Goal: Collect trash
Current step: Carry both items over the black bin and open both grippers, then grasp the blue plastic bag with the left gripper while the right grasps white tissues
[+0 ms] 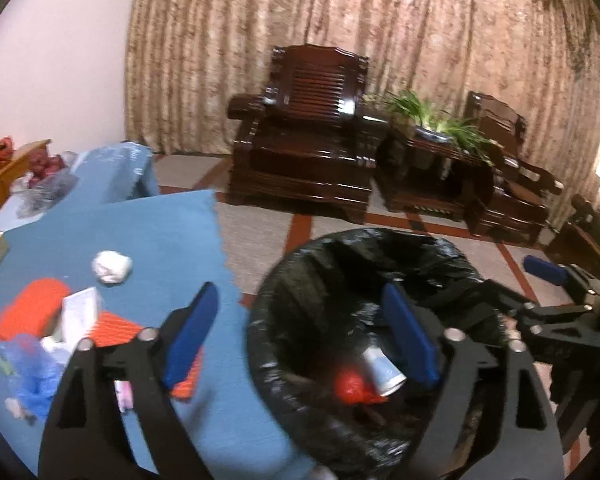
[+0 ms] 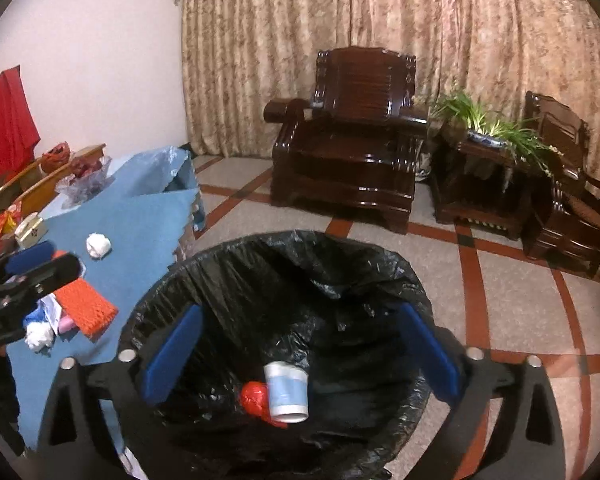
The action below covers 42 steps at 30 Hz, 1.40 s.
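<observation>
A bin lined with a black bag [image 2: 300,264] stands on the floor beside the blue-clothed table [image 2: 140,220]. Inside it lie a white and blue paper cup [image 2: 286,392] and a red wrapper [image 2: 254,396]; both also show in the left wrist view, the cup [image 1: 382,368] and the wrapper [image 1: 352,388]. My right gripper [image 2: 300,352] is open and empty above the bin. My left gripper [image 1: 300,336] is open and empty, straddling the table's edge and the bin's rim [image 1: 268,280]. On the table lie a crumpled white paper ball [image 1: 111,266], orange foam netting [image 1: 32,312], a white wrapper [image 1: 78,312] and blue plastic [image 1: 32,376].
A dark wooden armchair [image 2: 348,136], a side table with a potted plant [image 2: 488,132] and a second armchair [image 2: 568,200] stand by the curtain. A small box [image 2: 30,230] and bagged items [image 2: 84,176] sit at the table's far side. The floor is tiled with red stripes.
</observation>
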Motion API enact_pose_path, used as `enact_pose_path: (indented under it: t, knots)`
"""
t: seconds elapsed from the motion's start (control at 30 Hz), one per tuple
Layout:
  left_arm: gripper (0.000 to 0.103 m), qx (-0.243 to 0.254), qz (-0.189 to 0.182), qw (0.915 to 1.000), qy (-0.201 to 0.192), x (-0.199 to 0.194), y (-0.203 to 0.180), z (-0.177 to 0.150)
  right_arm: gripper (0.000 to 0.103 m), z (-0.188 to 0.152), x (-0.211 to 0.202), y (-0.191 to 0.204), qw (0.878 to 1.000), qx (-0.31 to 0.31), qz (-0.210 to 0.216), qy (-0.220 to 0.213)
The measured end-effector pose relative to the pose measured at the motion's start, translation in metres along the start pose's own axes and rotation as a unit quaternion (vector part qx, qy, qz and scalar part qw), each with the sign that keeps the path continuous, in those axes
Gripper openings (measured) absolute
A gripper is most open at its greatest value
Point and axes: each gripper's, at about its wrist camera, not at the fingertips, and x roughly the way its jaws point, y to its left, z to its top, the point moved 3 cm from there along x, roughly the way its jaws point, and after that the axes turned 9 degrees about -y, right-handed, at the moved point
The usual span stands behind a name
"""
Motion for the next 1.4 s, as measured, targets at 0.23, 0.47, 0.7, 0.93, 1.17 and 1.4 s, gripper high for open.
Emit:
enact_pose_path:
  t: [0.23, 0.47, 0.7, 0.93, 1.17, 1.4]
  knots:
    - [0.091, -0.017, 0.059, 0.9981, -0.005, -0.039, 0.056, -0.006, 0.097, 0.005, 0.0, 0.043, 0.999, -0.006, 0.041, -0.003]
    - [0.091, -0.034, 0.137, 0.9899, -0.015, -0.091, 0.116, -0.023, 0.097, 0.007, 0.003, 0.11, 0.995, -0.022, 0.099, -0.01]
    - [0.091, -0.048, 0.206, 0.9773, -0.011, -0.124, 0.176, -0.042, 0.097, -0.003, 0.004, 0.184, 0.985, -0.059, 0.163, -0.01]
    - [0.091, -0.075, 0.244, 0.9669, 0.004, -0.138, 0.22, -0.066, 0.097, -0.025, 0.016, 0.234, 0.978, -0.079, 0.195, 0.008]
    - [0.082, -0.082, 0.238, 0.9674, 0.023, -0.116, 0.229, -0.082, 0.088, -0.038, 0.033, 0.253, 0.976, -0.09, 0.198, 0.026]
    - [0.073, -0.082, 0.234, 0.9677, 0.045, -0.08, 0.239, -0.092, 0.082, -0.043, 0.044, 0.261, 0.973, -0.106, 0.2, 0.038]
